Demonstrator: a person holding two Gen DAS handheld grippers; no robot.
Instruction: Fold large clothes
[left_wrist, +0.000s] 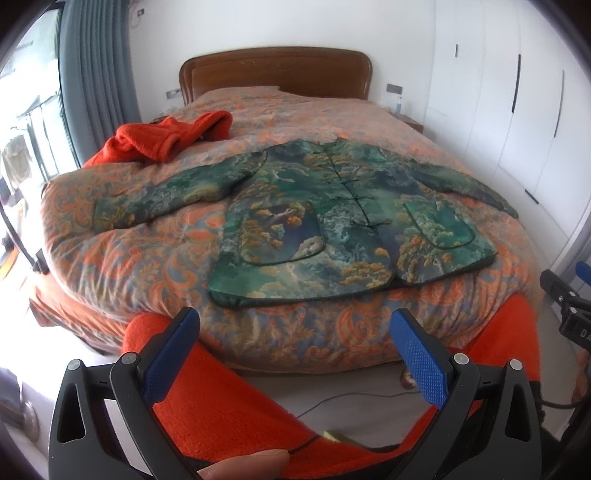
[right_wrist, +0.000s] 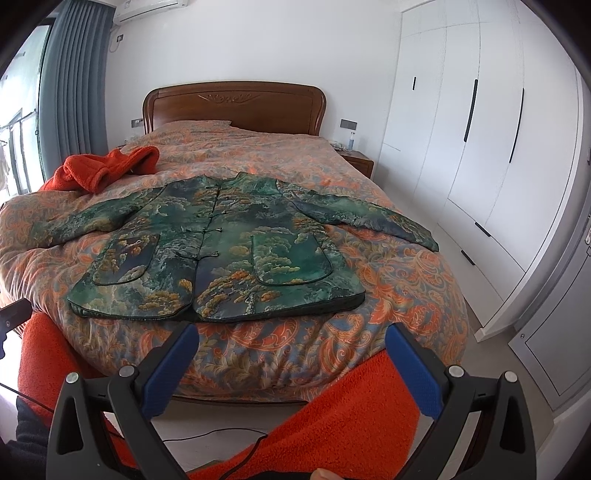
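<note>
Left wrist view: the left gripper (left_wrist: 295, 328) hangs wide open and empty, short of the bed's (left_wrist: 110, 258) near end, where a green patterned jacket (left_wrist: 332, 206) lies flat, sleeves spread. Right wrist view: the right gripper (right_wrist: 291, 345) likewise gapes empty before the jacket (right_wrist: 221, 251); an orange garment (right_wrist: 107, 168) sits far left.

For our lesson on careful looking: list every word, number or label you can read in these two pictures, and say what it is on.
"DA": white letters, cut off at the picture's edge, on the black part of the right gripper in the left wrist view.
Water bottle on the bedside table: label too small to read.
Air conditioner: no readable marking.
Nothing else legible.
</note>
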